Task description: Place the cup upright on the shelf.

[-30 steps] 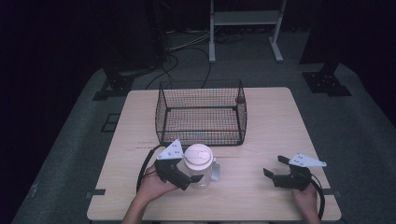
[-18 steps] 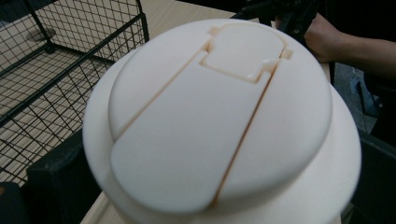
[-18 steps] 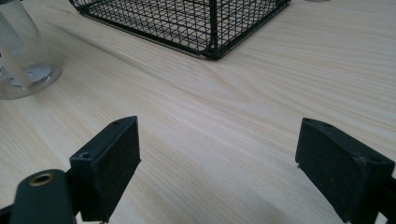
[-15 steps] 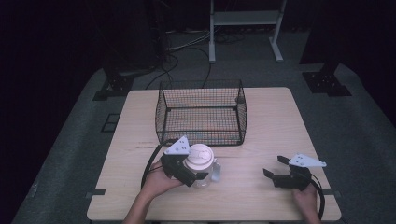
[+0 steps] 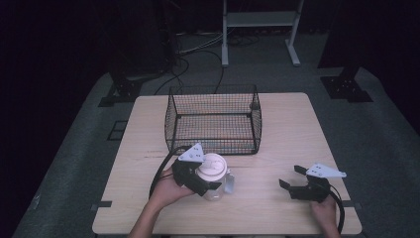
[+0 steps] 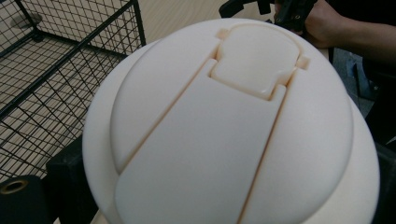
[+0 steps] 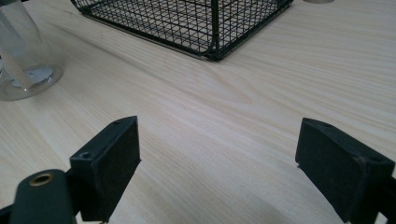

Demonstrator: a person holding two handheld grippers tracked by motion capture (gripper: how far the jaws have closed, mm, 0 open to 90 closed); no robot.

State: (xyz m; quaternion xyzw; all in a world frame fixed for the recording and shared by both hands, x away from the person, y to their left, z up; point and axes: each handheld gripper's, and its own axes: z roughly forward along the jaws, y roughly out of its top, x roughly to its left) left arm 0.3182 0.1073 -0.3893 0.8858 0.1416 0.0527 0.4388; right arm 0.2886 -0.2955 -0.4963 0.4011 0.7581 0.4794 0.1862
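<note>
A clear cup with a cream domed lid [image 5: 214,167] stands at the front left of the wooden table [image 5: 287,129]. My left gripper [image 5: 202,181] is shut on it near the lid, with one black finger [image 6: 65,175] showing beside the lid [image 6: 233,130] in the left gripper view. The cup's clear body [image 7: 23,60] shows at the far left of the right gripper view. My right gripper [image 5: 289,177] rests low at the front right, open, with bare table between its jaws [image 7: 219,163].
A black wire basket [image 5: 215,144] stands in the middle of the table, just behind the cup; its mesh wall [image 6: 56,70] and its near corner [image 7: 212,28] are close by. Cables trail from both grippers toward the front edge.
My left gripper and the cup have shifted slightly to the right and toward the basket. The right gripper has stayed where it was.
</note>
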